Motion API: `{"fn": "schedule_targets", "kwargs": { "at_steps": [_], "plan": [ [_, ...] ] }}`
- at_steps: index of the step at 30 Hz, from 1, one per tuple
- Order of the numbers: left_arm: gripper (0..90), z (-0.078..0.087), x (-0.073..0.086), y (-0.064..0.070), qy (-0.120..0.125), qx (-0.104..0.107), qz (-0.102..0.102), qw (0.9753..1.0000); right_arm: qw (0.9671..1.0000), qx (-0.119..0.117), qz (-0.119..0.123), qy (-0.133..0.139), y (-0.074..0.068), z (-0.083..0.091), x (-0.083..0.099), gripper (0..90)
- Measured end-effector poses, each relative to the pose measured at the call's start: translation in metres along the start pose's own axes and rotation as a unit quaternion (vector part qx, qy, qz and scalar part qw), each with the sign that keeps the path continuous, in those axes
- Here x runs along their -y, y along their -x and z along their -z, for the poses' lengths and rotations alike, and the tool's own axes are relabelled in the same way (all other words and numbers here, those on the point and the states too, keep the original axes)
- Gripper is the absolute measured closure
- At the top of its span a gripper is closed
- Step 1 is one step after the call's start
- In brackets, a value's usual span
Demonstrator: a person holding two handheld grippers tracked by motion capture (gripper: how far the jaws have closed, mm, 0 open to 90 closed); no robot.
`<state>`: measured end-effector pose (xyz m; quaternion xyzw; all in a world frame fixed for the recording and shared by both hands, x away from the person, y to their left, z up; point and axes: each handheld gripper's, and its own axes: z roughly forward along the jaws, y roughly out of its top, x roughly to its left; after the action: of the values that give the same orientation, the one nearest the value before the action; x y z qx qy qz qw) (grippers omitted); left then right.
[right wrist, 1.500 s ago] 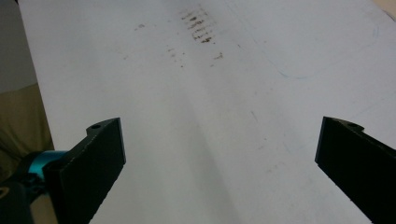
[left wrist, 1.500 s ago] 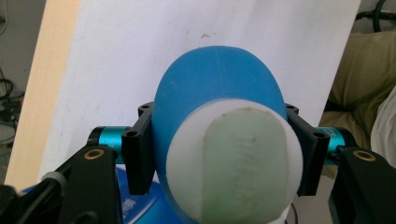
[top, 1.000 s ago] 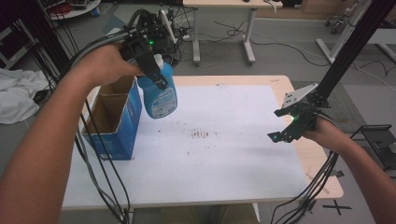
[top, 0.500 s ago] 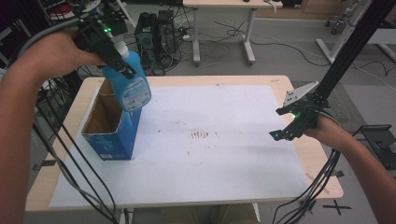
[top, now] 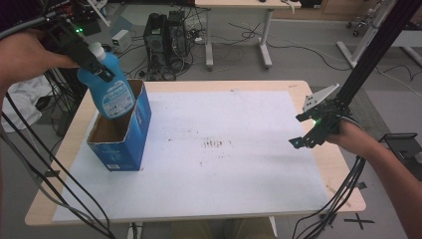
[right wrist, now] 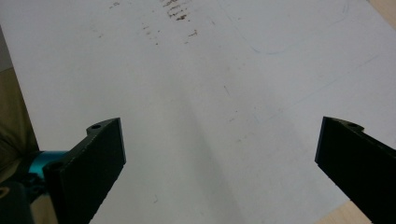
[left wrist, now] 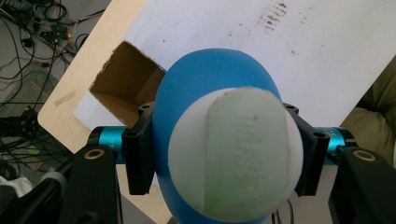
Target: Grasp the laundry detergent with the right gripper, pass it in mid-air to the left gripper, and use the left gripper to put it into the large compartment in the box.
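- Over the left end of the table (top: 259, 87), the left gripper (top: 94, 62) is held up in the air, its jaws clamped on the neck of a blue bottle (top: 110, 89) just below the white cap (top: 95, 49).
- From the left gripper view, the left gripper (left wrist: 219, 154) shows one black jaw pressed against each side of the blue bottle (left wrist: 205, 84), with the white cap (left wrist: 238, 154) large and close to the lens.
- The bottle hangs tilted, cap toward the far left and base down toward the open top of a blue cardboard box (top: 127, 144).
- Its lower end sits at or just inside the box's far rim in the high view; whether it touches the cardboard I cannot tell.
- The box stands upright near the table's left edge, on a white sheet (top: 239, 189) that covers most of the tabletop; its brown inside (left wrist: 128, 86) shows beyond the bottle in the left gripper view.
- A patch of small dark marks (top: 216, 144) lies on the sheet near the middle of the table, well apart from the box.
- At the table's right edge, the right gripper (top: 303, 139) hovers low over the sheet, well apart from bottle and box.
- The right gripper (right wrist: 219, 158) has its jaws spread wide with nothing between them but the bare white sheet (right wrist: 224, 70).
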<state>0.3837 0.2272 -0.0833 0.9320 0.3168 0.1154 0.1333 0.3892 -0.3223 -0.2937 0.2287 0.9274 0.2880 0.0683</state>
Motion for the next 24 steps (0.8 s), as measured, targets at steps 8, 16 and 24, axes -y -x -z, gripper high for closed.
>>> {"fn": "schedule_targets", "kwargs": {
  "at_steps": [8, 16, 24],
  "plan": [
    [37.7, -0.012, 0.015, -0.012, 0.001, 0.002, 0.01, 1.0, 1.0, -0.002, 0.003, 0.001, -0.001, 0.001, -0.001, 0.7],
    [37.7, -0.033, 0.027, -0.015, 0.008, 0.004, 0.037, 0.9993, 1.0, 0.004, 0.005, 0.001, -0.001, 0.0, -0.002, 0.7],
    [37.7, -0.062, 0.037, -0.02, -0.002, 0.013, 0.043, 0.999, 1.0, 0.004, 0.001, 0.002, -0.002, 0.003, -0.003, 0.7]
  ]
}}
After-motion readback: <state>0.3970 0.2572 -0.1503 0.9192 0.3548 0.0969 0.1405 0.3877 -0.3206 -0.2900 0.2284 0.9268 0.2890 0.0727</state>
